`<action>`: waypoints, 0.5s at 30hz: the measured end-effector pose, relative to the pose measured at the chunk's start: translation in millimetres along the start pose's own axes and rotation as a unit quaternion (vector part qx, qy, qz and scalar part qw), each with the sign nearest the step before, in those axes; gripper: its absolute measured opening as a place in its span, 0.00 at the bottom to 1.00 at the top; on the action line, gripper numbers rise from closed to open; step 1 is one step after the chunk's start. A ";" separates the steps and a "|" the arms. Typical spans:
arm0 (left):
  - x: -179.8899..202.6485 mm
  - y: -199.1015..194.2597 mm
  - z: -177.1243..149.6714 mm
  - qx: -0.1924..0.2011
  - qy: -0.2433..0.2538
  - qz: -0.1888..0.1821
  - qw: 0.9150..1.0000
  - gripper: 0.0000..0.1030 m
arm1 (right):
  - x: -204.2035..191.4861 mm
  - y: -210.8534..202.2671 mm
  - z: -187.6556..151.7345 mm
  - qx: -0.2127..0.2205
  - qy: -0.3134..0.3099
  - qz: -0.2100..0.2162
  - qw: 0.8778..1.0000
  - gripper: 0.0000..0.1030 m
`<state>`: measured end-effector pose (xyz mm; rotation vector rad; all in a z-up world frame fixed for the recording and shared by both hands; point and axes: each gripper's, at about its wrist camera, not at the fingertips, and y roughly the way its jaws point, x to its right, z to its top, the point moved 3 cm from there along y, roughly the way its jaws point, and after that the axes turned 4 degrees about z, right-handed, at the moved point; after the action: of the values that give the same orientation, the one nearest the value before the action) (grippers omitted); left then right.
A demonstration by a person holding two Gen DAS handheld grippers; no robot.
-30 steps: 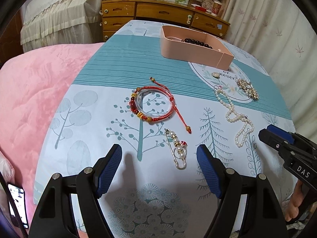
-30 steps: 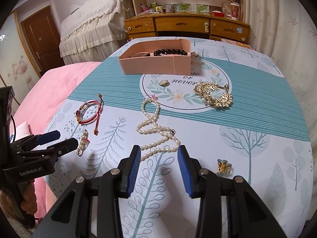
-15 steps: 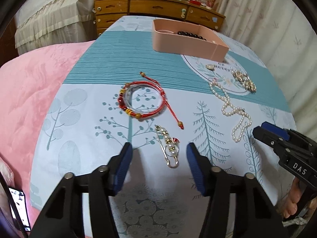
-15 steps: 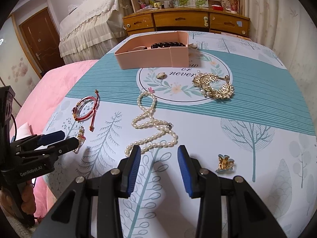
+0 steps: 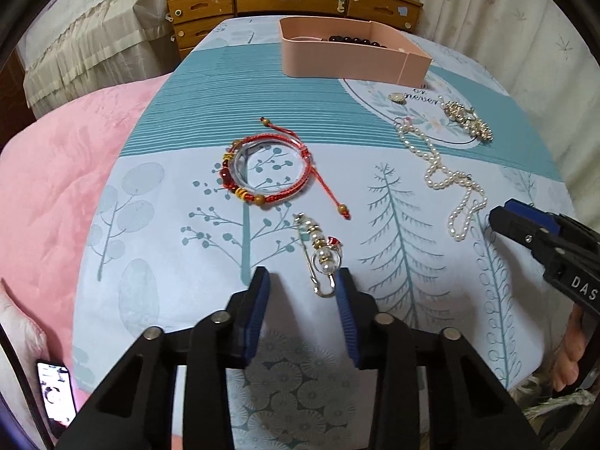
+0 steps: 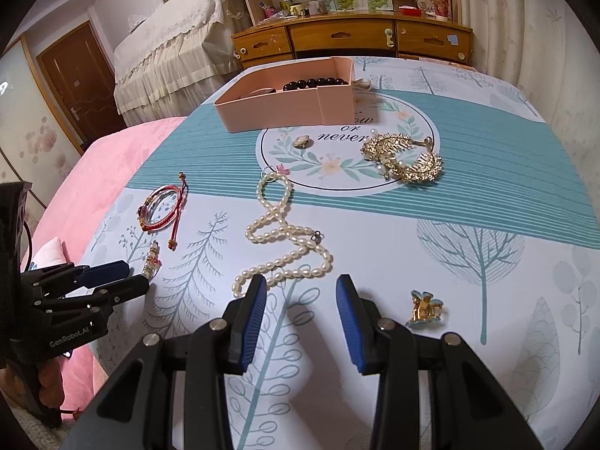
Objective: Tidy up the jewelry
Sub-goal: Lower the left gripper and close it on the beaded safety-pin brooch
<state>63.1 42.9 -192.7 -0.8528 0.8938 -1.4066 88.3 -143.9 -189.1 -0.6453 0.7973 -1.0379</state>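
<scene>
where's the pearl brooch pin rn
In the left wrist view the pearl brooch pin lies on the tablecloth just ahead of the left gripper, below the red bracelet.

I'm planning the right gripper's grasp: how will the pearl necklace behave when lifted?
The pearl necklace lies in loose curves, so it is probably floppy and would dangle from the right gripper. Its smooth round beads may slip. Strands cross themselves, so it might tangle.

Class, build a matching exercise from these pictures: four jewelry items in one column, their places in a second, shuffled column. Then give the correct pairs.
Items
1. black bead bracelet
2. beaded silver safety-pin brooch
3. white pearl necklace
4. small gold-and-blue hair clip

Places
A. right of the right claw
B. inside the pink rectangular box
C. just ahead of the left claw
D. ahead of the right claw's left finger

Pairs: 1-B, 2-C, 3-D, 4-A
</scene>
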 end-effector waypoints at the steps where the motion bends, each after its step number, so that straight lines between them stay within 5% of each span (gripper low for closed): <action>1: -0.4 0.1 0.2 -0.002 0.003 0.010 1.000 0.22 | 0.6 0.2 -0.2 0.000 0.001 0.002 1.000 0.38; 15: -1.1 0.0 1.1 -0.018 0.039 0.026 0.999 0.16 | 9.8 -3.0 -0.3 0.006 0.014 0.015 1.000 0.38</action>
<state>64.1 43.9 -192.2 -0.8006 0.9979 -1.3895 89.4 -154.1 -189.4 -0.6086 0.8216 -1.0255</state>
